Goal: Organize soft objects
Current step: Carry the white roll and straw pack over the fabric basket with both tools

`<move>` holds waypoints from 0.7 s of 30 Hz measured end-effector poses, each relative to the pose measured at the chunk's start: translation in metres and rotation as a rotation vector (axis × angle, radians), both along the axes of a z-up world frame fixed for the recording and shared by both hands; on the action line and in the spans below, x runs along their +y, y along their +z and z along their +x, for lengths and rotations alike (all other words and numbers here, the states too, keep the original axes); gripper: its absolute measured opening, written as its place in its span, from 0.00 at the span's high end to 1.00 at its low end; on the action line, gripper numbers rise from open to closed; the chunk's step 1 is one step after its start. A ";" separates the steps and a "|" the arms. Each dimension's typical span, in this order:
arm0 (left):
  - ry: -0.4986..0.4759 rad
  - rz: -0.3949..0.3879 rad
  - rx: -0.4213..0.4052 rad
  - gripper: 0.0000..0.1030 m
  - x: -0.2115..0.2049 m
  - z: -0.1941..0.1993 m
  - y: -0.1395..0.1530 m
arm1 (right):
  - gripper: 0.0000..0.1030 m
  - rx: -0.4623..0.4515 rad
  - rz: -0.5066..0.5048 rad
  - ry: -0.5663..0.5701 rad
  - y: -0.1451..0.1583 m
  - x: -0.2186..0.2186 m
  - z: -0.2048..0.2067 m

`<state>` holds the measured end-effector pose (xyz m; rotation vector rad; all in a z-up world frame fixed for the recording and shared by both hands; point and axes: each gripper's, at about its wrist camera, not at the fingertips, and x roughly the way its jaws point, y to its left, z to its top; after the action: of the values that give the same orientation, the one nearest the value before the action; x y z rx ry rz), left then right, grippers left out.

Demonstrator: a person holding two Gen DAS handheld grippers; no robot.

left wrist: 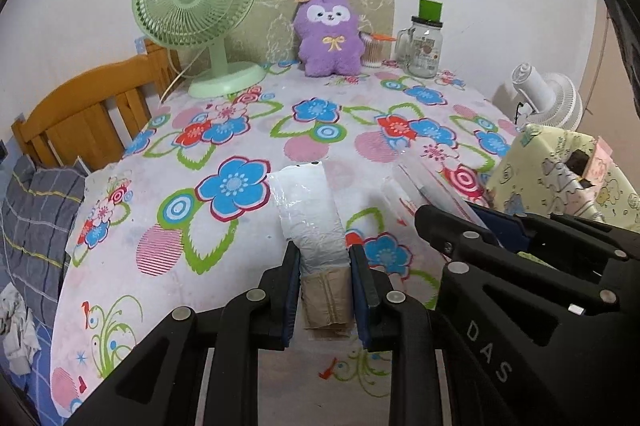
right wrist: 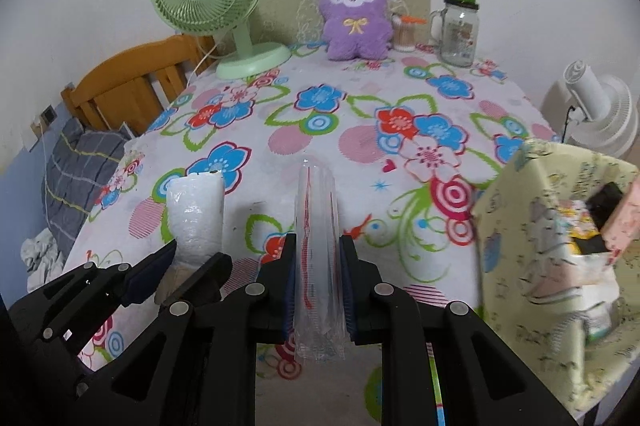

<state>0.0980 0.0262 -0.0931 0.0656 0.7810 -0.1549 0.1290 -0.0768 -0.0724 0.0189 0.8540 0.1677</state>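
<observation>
Your left gripper (left wrist: 325, 268) clamped on a white-and-tan tissue pack (left wrist: 310, 222), your right gripper (right wrist: 319, 268) pinching a clear plastic sleeve with red print (right wrist: 318, 226), both held above the floral tablecloth (right wrist: 360, 106), yellow fabric bin (right wrist: 532, 246) just right.

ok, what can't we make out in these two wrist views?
- Left view: lower end of the white packet sits between the left hand-held gripper fingers; contents unreadable.
- Right view: clear sleeve in the right hand-held gripper; red print too small.
- Box: contents mostly hidden by its wall, cut off by the frame edge.
</observation>
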 end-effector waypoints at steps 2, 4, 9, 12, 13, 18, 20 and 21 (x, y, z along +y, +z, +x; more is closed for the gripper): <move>-0.004 0.002 -0.010 0.78 -0.004 -0.004 0.004 | 0.79 -0.016 -0.004 -0.007 0.006 -0.005 -0.006; -0.007 0.007 -0.022 0.78 -0.008 -0.007 0.009 | 0.79 -0.032 -0.005 -0.014 0.012 -0.010 -0.011; -0.008 0.010 -0.046 0.78 -0.017 -0.015 0.022 | 0.79 -0.072 -0.011 -0.023 0.026 -0.019 -0.024; -0.008 0.011 -0.063 0.78 -0.022 -0.021 0.030 | 0.79 -0.092 -0.010 -0.025 0.035 -0.025 -0.030; -0.007 0.013 -0.069 0.78 -0.024 -0.023 0.034 | 0.79 -0.098 -0.009 -0.025 0.038 -0.027 -0.031; -0.012 0.020 -0.093 0.78 -0.035 -0.028 0.048 | 0.79 -0.133 -0.015 -0.026 0.053 -0.037 -0.039; -0.015 0.023 -0.100 0.78 -0.042 -0.030 0.053 | 0.79 -0.141 -0.012 -0.030 0.058 -0.043 -0.040; -0.017 0.023 -0.102 0.78 -0.043 -0.030 0.054 | 0.79 -0.144 -0.010 -0.031 0.061 -0.046 -0.041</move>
<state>0.0685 -0.0172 -0.0388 0.1011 0.6802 -0.1570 0.0881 -0.1225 -0.0117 0.0103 0.7103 0.1336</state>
